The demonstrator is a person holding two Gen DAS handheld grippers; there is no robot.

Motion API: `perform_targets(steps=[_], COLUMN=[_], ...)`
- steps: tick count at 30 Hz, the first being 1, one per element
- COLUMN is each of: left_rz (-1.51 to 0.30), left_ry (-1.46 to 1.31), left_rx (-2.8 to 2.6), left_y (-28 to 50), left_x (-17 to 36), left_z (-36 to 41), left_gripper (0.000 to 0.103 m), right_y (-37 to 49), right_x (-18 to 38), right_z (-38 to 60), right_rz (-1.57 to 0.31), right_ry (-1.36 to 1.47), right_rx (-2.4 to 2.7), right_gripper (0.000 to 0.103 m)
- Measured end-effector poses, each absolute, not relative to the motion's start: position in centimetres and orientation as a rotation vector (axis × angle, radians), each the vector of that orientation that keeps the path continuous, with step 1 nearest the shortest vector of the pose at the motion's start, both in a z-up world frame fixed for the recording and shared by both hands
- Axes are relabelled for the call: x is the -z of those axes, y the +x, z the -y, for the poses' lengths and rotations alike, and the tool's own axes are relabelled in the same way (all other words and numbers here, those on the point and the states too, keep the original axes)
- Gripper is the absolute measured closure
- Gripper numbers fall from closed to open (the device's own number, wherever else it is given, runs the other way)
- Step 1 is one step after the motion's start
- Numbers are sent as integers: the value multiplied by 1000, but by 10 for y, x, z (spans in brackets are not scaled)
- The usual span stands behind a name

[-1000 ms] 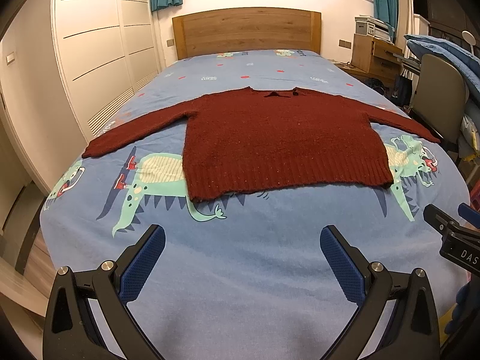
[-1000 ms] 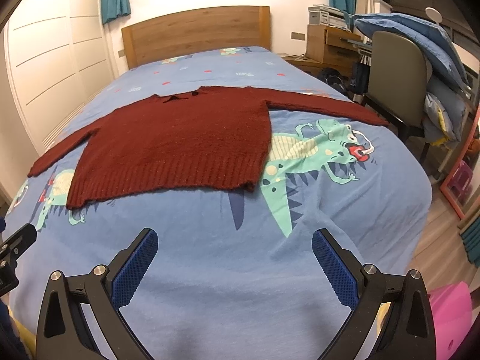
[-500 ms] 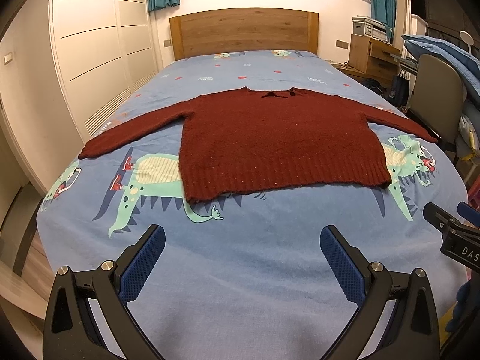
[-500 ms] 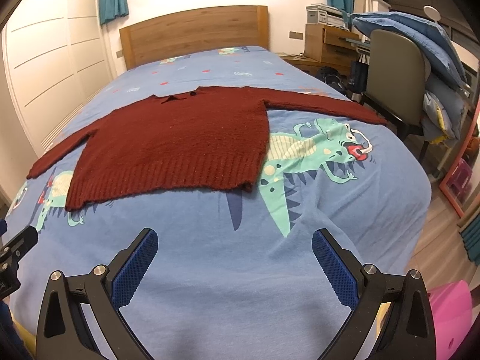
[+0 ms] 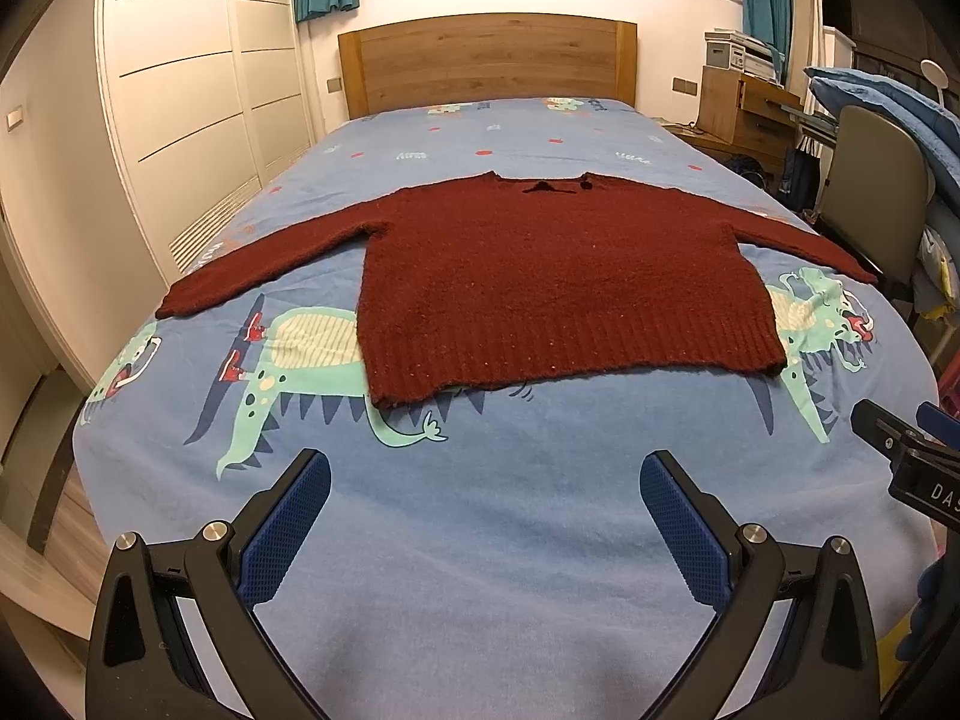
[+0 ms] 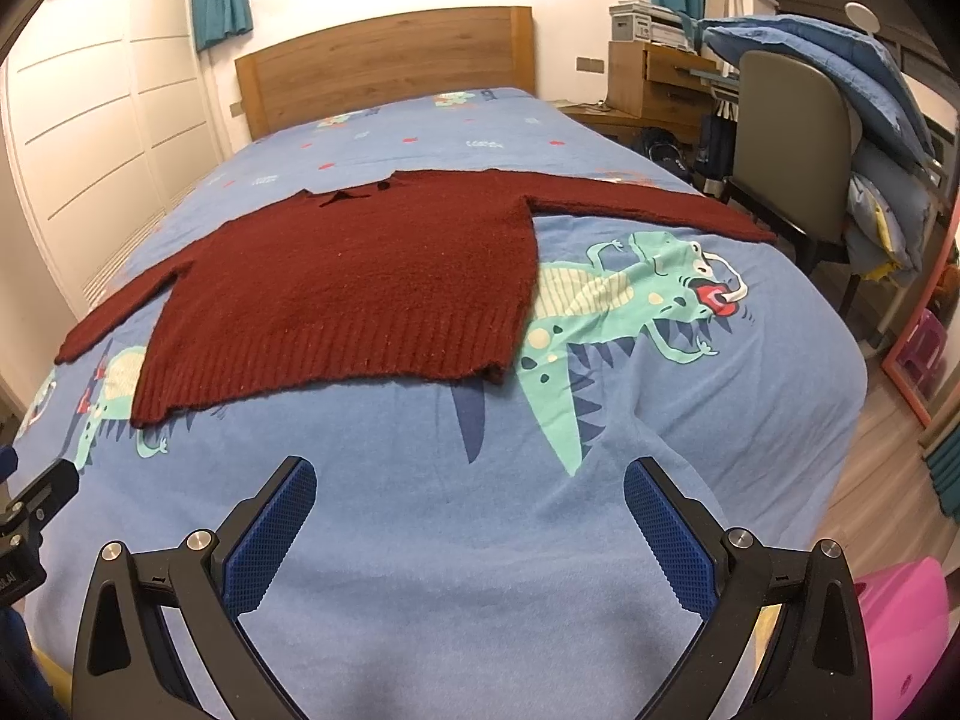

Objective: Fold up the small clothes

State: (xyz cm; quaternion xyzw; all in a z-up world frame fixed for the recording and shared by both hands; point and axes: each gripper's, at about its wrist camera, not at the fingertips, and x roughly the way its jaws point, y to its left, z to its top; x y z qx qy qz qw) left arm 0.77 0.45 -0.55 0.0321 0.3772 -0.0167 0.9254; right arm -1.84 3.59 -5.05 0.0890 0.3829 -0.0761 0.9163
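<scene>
Very little is changing since a second ago: we are drifting the left gripper point(image 5: 485, 489) slightly, so the dark red sweater point(image 5: 558, 282) is sliding a touch lower and leftward in the left wrist view, and the right wrist view is shifting just as faintly. Neither tool is closing in on the cloth in any clear way. We are holding both grippers above the foot edge of the bed point(image 5: 480, 588), apart from the sweater's ribbed hem point(image 5: 570, 354), with bare blue dinosaur-print sheet lying between.

The left gripper's jaws are standing wide apart with nothing between them, and the right gripper point(image 6: 469, 495) is spread just as wide and empty.

The sweater is lying flat across the middle of the bed, collar towards the headboard point(image 5: 486, 63), hem towards the foot edge. One sleeve point(image 5: 270, 261) is reaching to the bed's left edge, the other sleeve point(image 6: 648, 207) to the right edge near the chair point(image 6: 792, 144).

We are judging that folding is not begun: the garment is fully spread, and the likely first move is reaching in for a sleeve or a hem corner.
</scene>
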Motion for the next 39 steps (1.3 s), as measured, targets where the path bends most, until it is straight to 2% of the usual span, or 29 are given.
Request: perform_targets(steps=[24,39], left_rz=[-824,-852], left_ry=[84,55], left_rx=[-18,-123], left_y=[39,83], left_x=[-5,-27], left_z=[-12,-35], left_gripper=[1,1], right_y=[8,59], right_x=[50,42], right_z=[-17,103], right_rz=[-818,-770], right_ry=[217,385], right_rx=[144,248], right_gripper=[0,0])
